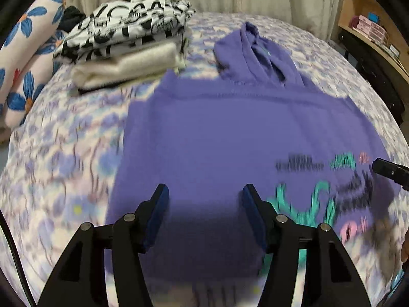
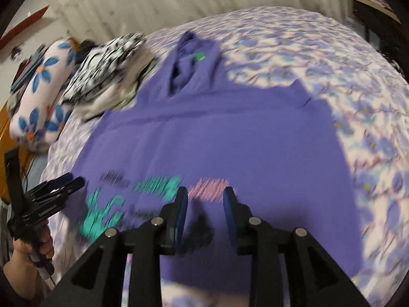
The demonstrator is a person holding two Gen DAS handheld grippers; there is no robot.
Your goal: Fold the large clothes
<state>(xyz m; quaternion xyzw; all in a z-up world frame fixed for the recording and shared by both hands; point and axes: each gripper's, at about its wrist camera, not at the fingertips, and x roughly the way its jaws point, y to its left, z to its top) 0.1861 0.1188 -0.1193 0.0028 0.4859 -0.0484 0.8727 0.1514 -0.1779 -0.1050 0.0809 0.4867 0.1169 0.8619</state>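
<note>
A purple hoodie (image 1: 230, 133) lies spread across the middle of the bed (image 1: 64, 148), hood (image 1: 255, 48) toward the far edge by the curtain, printed chest toward the near edge. The sleeves seem already tucked in, since the body reads as 1 rough rectangle, so the step in hand is probably the next fold: taking the near hem and carrying it up toward the hood.

The left gripper (image 1: 204, 204) hovers over the near left part of the hoodie with its 2 fingers well apart and nothing between them. The right gripper (image 2: 205, 204) hangs over the near right part, above the printed letters, fingers apart though closer together, also empty. Both point forward along the bed toward the hood. In the right view the person's left hand (image 2: 30, 245) grips its handle at the near left edge.

The next move calls for both grippers to drop to the near hem, 1 at each corner, and pinch the cloth evenly. Motion blur hides the hem's exact line.

A stack of folded clothes (image 1: 122, 43) sits at the far left corner, just beside the hoodie's shoulder, with a flowered pillow (image 1: 28, 51) further left.
</note>
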